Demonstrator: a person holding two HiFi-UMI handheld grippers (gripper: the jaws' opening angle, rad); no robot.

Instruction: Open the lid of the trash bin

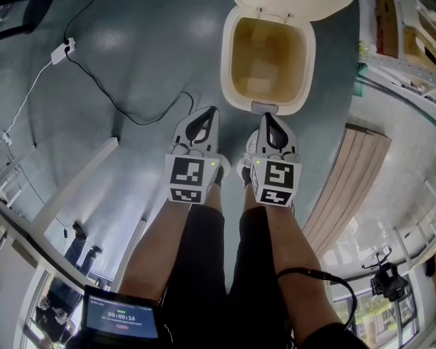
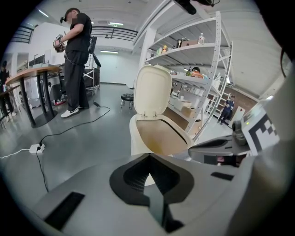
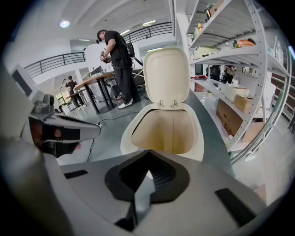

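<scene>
The cream trash bin point(image 1: 229, 68) stands on the grey floor just ahead of me, and its hollow inside shows. Its lid point(image 1: 294, 4) is swung up and back on the hinges; it stands upright in the left gripper view point(image 2: 152, 90) and the right gripper view point(image 3: 167, 76). A grey pedal point(image 1: 264, 108) juts from the bin's near side. My left gripper point(image 1: 210, 110) and right gripper point(image 1: 265, 117) hover side by side above my knees, short of the bin and touching nothing. Both are shut, with nothing between the jaws point(image 2: 148, 156) point(image 3: 147, 152).
A black cable with a white adapter point(image 1: 63, 51) runs over the floor at the left. Metal shelving point(image 1: 398, 41) with boxes stands to the right of the bin, and a wooden panel point(image 1: 349, 178) lies beside it. A person point(image 2: 76, 55) stands at a table farther back.
</scene>
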